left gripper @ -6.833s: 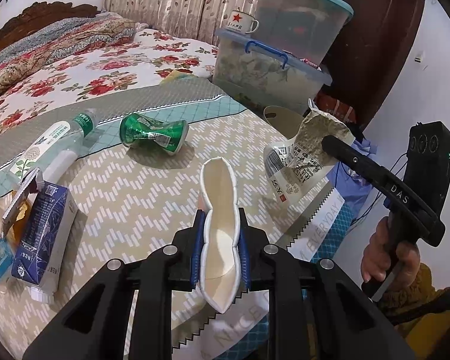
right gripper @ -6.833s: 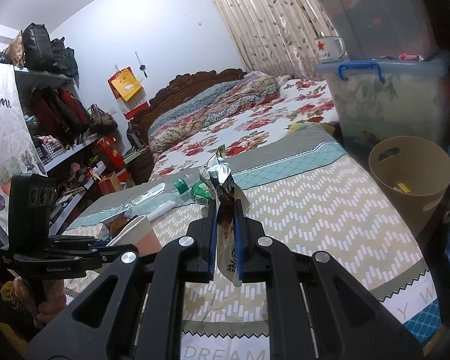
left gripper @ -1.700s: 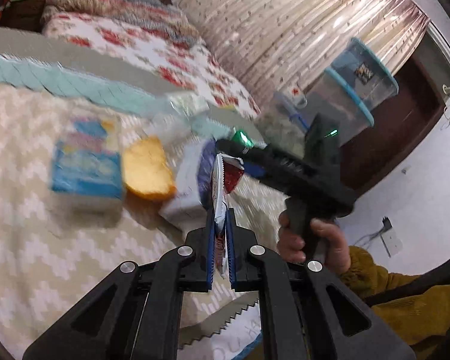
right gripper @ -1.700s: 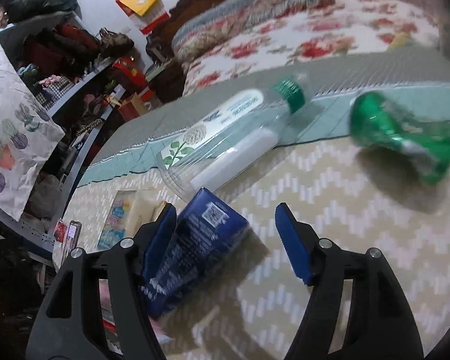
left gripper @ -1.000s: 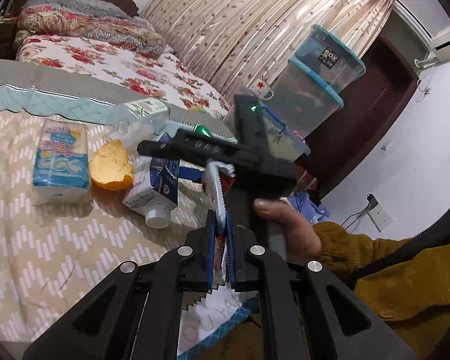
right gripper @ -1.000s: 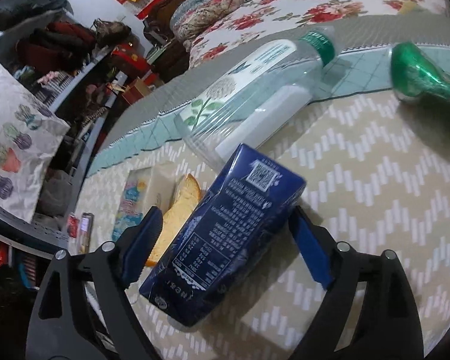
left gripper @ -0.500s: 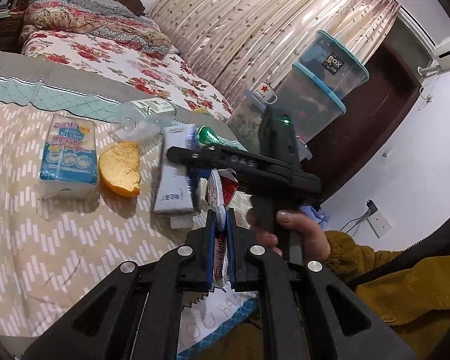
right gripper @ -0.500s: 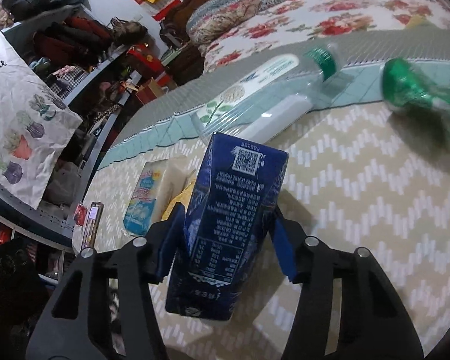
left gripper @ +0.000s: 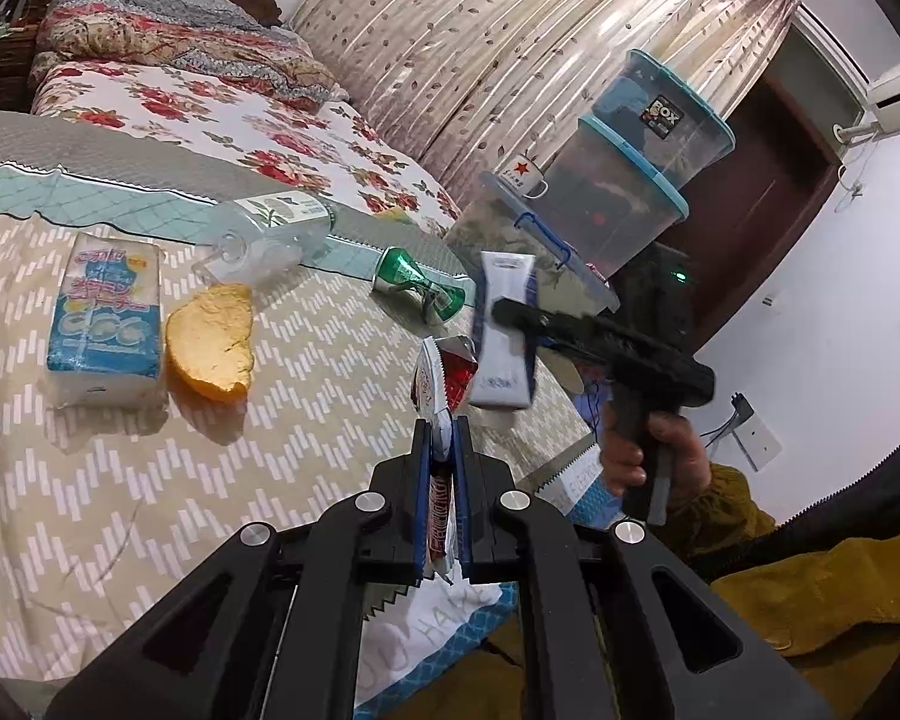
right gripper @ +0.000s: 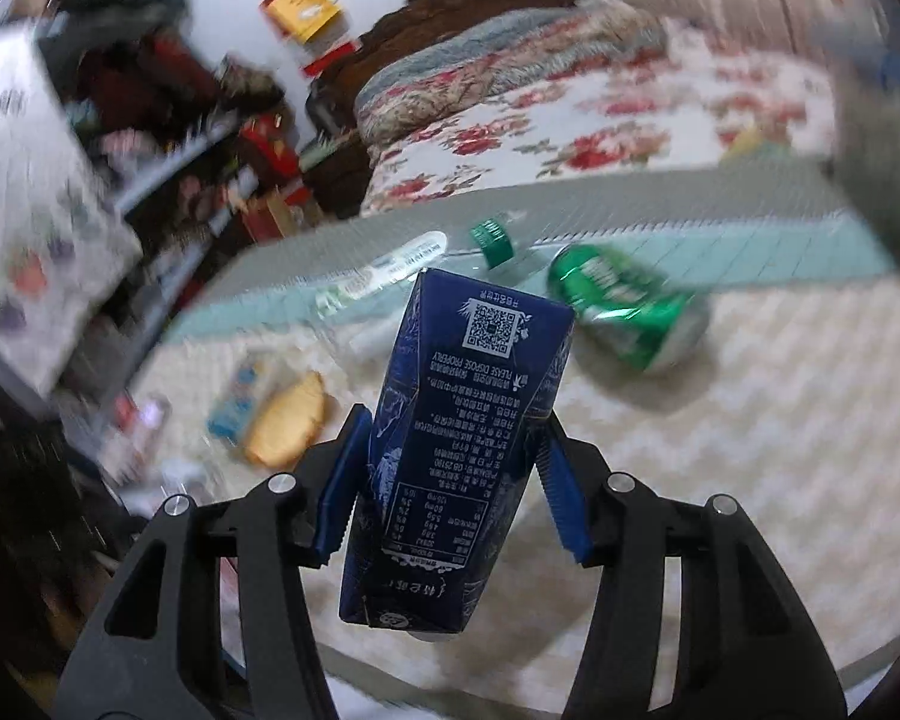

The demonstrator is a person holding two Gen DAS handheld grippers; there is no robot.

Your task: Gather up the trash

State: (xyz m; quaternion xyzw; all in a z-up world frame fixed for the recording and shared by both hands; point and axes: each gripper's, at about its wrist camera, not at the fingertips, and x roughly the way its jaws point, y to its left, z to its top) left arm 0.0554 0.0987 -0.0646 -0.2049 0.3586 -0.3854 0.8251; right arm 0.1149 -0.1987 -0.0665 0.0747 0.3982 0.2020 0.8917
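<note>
My left gripper (left gripper: 438, 450) is shut on a red and white snack wrapper (left gripper: 444, 378) and holds it above the bed's near edge. My right gripper (right gripper: 450, 456) is shut on a dark blue milk carton (right gripper: 456, 438), lifted off the bed; in the left wrist view the carton (left gripper: 504, 330) hangs in the air to the right. On the patterned bedspread (left gripper: 306, 360) lie a crushed green can (left gripper: 420, 285), a clear plastic bottle (left gripper: 270, 234), an orange peel (left gripper: 213, 339) and a blue tissue pack (left gripper: 108, 312).
Stacked clear storage boxes (left gripper: 618, 180) with a white mug (left gripper: 519, 177) stand beyond the bed's right side. Cluttered shelves (right gripper: 120, 138) stand at the left in the right wrist view. The floral quilt (left gripper: 222, 120) covers the far part of the bed.
My right gripper closed on the blue carton, lifted it off the bedspread and carried it right. My left gripper keeps hold of the wrapper.
</note>
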